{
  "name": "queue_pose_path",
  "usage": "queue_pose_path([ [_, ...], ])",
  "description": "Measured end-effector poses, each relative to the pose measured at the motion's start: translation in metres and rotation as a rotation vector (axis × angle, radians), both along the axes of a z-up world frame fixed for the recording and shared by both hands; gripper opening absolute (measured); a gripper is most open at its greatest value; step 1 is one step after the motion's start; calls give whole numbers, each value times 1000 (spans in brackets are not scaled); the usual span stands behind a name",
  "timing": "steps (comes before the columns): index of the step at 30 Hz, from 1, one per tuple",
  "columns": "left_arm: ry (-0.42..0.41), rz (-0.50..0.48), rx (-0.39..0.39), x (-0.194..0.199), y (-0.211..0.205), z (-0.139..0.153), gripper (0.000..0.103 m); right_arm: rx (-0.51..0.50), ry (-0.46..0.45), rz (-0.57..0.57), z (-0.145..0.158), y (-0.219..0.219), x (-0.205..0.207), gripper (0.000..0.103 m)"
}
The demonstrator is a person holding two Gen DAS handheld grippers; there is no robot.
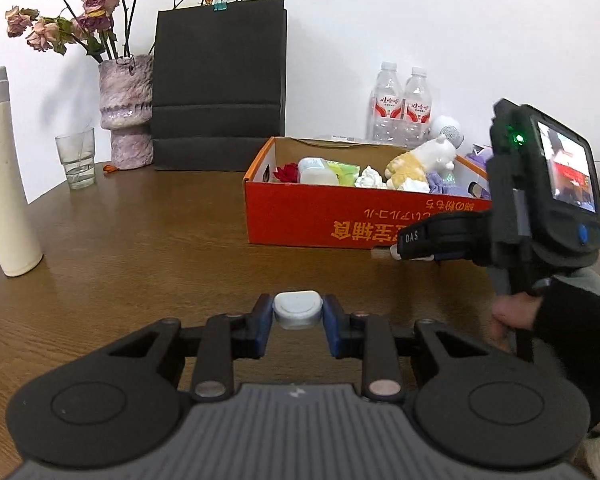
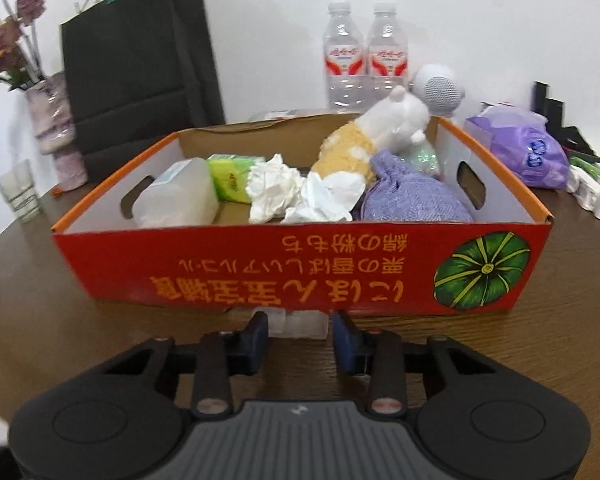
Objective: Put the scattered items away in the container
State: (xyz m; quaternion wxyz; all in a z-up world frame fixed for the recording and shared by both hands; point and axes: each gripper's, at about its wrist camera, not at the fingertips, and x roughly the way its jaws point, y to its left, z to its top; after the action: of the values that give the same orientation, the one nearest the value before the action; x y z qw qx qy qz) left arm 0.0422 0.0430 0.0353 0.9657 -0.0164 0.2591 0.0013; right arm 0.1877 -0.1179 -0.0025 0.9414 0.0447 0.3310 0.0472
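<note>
Brown wooden table (image 1: 140, 240) against a white wall carries a red cardboard box (image 2: 260, 272) near its far edge, filled with a plush toy (image 2: 364, 140), crumpled tissues (image 2: 276, 192) and a purple pouch (image 2: 412, 200). Left gripper (image 1: 297, 314) is clamped on a small grey-white case (image 1: 297, 310). Right gripper (image 2: 300, 332) pinches a pale translucent block (image 2: 298, 324) against the box's near wall.

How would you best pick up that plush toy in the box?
Grip the plush around its yellow middle, coming from above. It leans tilted over the other items with its white head past the box rim, so the soft body is exposed and squeezable.
</note>
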Motion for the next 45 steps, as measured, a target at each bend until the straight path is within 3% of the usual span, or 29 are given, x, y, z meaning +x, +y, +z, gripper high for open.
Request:
queue_pose_path([
  [2,1,0,-9,-2,2,-1,28,-11,-13,-19,-1,4,-3,23],
  [5,-3,3,-13,-10,5,0,28,-44,-28,-10,1,5,-10,4],
  [10,6,-6,-16,-25,3,1,28,37,-17,26,11,-23,-35,3],
  [17,57,-65,7,-48,-18,-15,28,70,-18,99,22,-63,-141,3],
  [22,74,-98,40,-59,-33,-23,28,107,35,42,16,-92,-201,5],
  [25,80,-118,50,-63,-40,-24,28,117,71,41,11,-104,-221,20],
  [27,83,-125,53,-65,-44,-25,28,114,64,89,12,-108,-228,46],
  [28,87,-128,54,-66,-46,-25,28,97,53,101,13,-109,-230,51],
  [33,95,-137,65,-72,-54,-26,28,-54,-27,222,15,-97,-225,52],
  [35,97,-135,70,-76,-56,-27,28,-64,-20,283,13,-93,-214,50],
  [38,100,-135,70,-81,-57,-28,28,-57,-15,332,9,-92,-205,37],
  [43,101,-130,74,-84,-58,-29,28,-47,-36,334,4,-96,-199,33],
  [45,99,-130,77,-84,-59,-29,28,-93,-56,336,3,-92,-201,17],
])
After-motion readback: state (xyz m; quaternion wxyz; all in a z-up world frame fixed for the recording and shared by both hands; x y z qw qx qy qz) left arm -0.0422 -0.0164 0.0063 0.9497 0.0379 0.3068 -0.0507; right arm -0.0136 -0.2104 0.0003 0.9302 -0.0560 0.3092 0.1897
